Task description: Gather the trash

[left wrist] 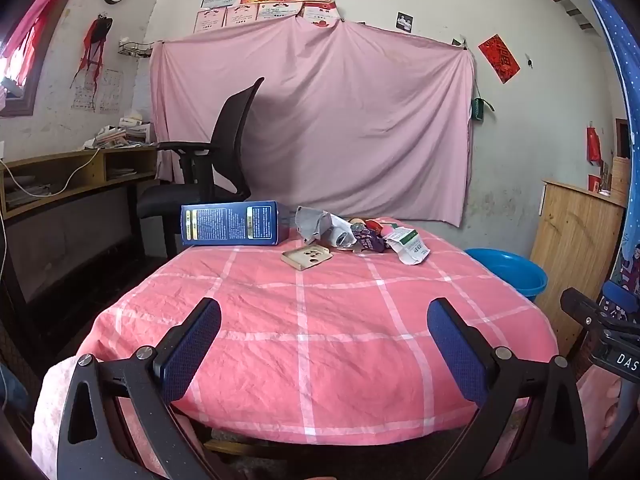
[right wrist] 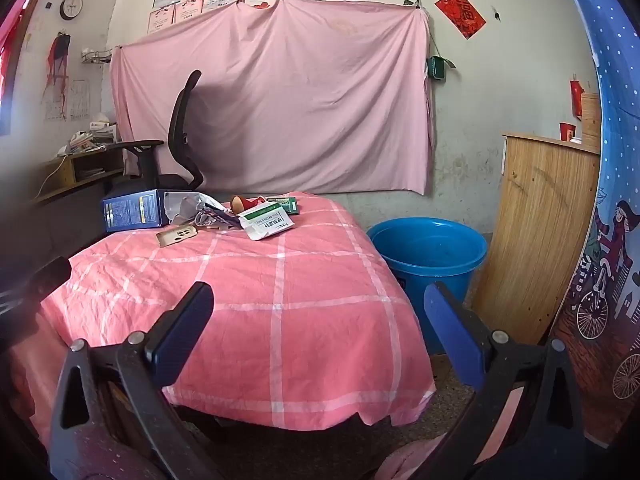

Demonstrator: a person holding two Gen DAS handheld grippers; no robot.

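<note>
progress: not begun, by the look of it | trash: blue box [left wrist: 234, 224], phone case [left wrist: 307, 258], grey wrapper [left wrist: 320, 226], green-white packet [left wrist: 410, 246] all heaped at table's [left wrist: 320, 340] far edge | bucket [right wrist: 430, 246]: beside table, looks empty | left gripper [left wrist: 324, 334]: spread wide, holds nothing | right gripper [right wrist: 318, 320]: spread wide, holds nothing | left: every piece still to pick up

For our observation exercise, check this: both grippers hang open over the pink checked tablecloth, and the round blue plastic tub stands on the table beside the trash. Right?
Not quite. The round blue plastic tub stands on the floor beside the table, as the right wrist view shows. The left gripper and right gripper are open over the pink checked tablecloth.
</note>
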